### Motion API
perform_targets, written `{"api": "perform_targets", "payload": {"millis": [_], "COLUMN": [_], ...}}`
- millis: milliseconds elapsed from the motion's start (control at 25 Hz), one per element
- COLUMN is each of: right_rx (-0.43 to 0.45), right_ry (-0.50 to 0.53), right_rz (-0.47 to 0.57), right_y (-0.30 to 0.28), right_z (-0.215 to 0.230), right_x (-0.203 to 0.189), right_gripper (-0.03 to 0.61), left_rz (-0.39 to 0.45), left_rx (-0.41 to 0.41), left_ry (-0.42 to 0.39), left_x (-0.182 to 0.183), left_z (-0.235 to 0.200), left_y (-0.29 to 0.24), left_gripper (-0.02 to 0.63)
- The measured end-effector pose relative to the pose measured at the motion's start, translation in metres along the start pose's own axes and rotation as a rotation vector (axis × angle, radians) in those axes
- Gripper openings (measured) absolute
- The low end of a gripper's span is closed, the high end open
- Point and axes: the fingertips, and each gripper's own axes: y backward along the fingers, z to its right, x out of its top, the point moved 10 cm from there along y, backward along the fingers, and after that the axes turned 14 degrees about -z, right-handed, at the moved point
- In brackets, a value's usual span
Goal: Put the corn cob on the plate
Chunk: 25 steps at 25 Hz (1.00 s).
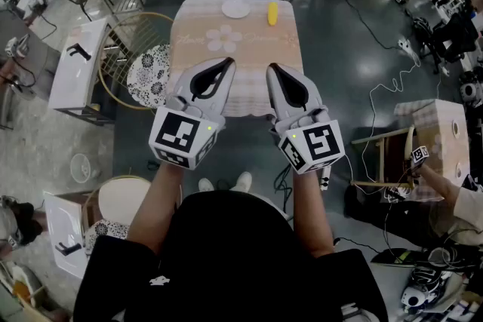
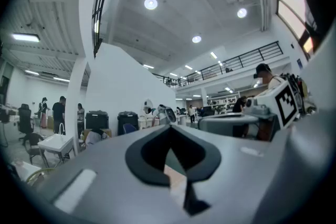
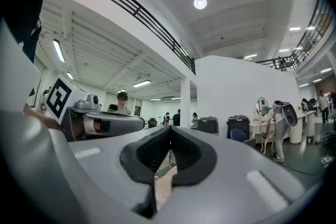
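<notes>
Partly behind left gripper [image 1: 228, 62] and right gripper [image 1: 272, 67], near edge of table [image 1: 192, 34].

tablecloth [image 1: 198, 32]: matt cloth | plate [image 1: 235, 9]: smooth | floor [image 1: 355, 72]: glossy, reflective

Table [image 1: 198, 49]: near edge hidden behind left gripper [image 1: 226, 61] and right gripper [image 1: 273, 69] | corn cob [image 1: 272, 13], plate [image 1: 235, 9]: over at the far edge, too small for surface detail | both gripper views: only a pale sliver under the closed jaws, can't tell what | seated person [image 1: 462, 213]: cut by right edge
</notes>
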Motion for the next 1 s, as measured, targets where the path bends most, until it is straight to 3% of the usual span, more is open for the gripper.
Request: {"api": "perform_targets", "payload": {"millis": [1000], "right_rx": [0.114], "right_ry": [0.037], "right_rz": [0.005], "right_y": [0.017], "right_z": [0.057], "right_x": [-0.018], "right_gripper": [0.002], "left_rz": [-0.025], "left_rx": [0.1], "left_ry": [0.024], "left_x": [0.004], "left_z": [0.05], "left_y": [-0.044], "left_gripper": [0.005]}}
